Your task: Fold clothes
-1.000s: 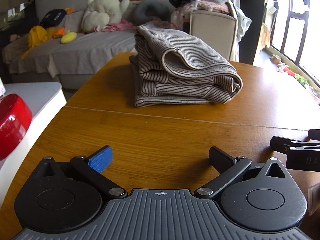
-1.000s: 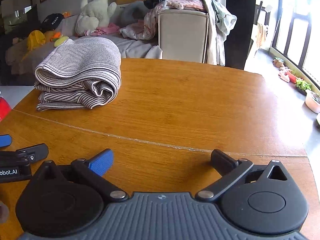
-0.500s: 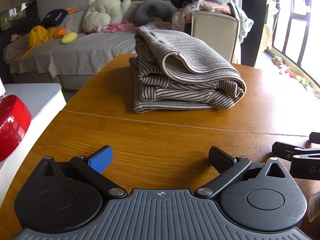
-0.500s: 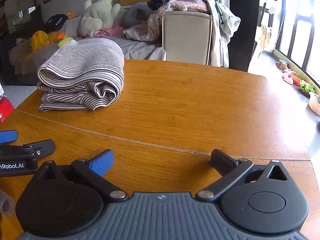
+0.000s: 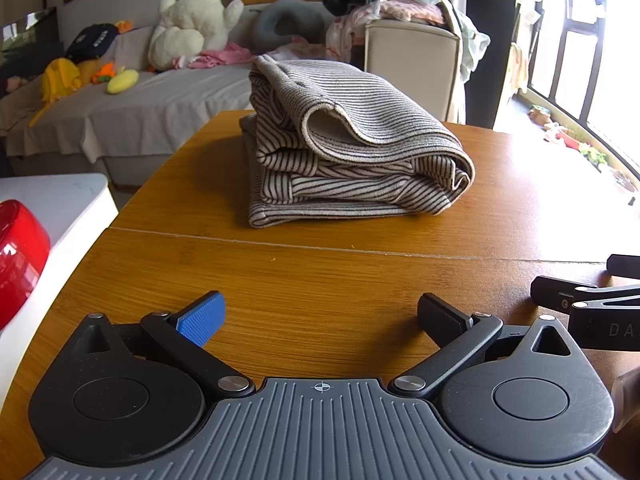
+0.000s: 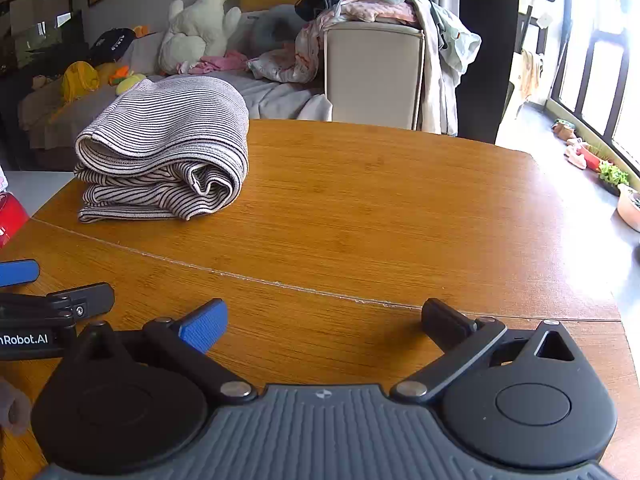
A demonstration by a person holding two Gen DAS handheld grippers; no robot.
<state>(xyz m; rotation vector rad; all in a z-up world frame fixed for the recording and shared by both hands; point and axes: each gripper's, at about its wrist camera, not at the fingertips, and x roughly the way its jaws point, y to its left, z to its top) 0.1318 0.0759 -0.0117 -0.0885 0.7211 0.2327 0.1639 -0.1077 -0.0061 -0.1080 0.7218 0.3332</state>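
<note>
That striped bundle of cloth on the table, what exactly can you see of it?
The striped garment is a soft, knit-looking cloth in cream with thin dark stripes, folded into a thick stack of several layers. Its top layer curls over in a loose roll, and one side shows rounded folds. It lies flat on the wooden table, toward the far left part. Nothing but the table touches it; both hand-held grippers are apart from it.

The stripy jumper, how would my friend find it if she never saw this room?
Look at the big wooden table in front of the sofa. On its far left part sits one folded bundle, the stripy jumper. It is the only cloth on the table, with thin dark stripes on pale knit; the other clothes are heaped on the beige box behind.
</note>
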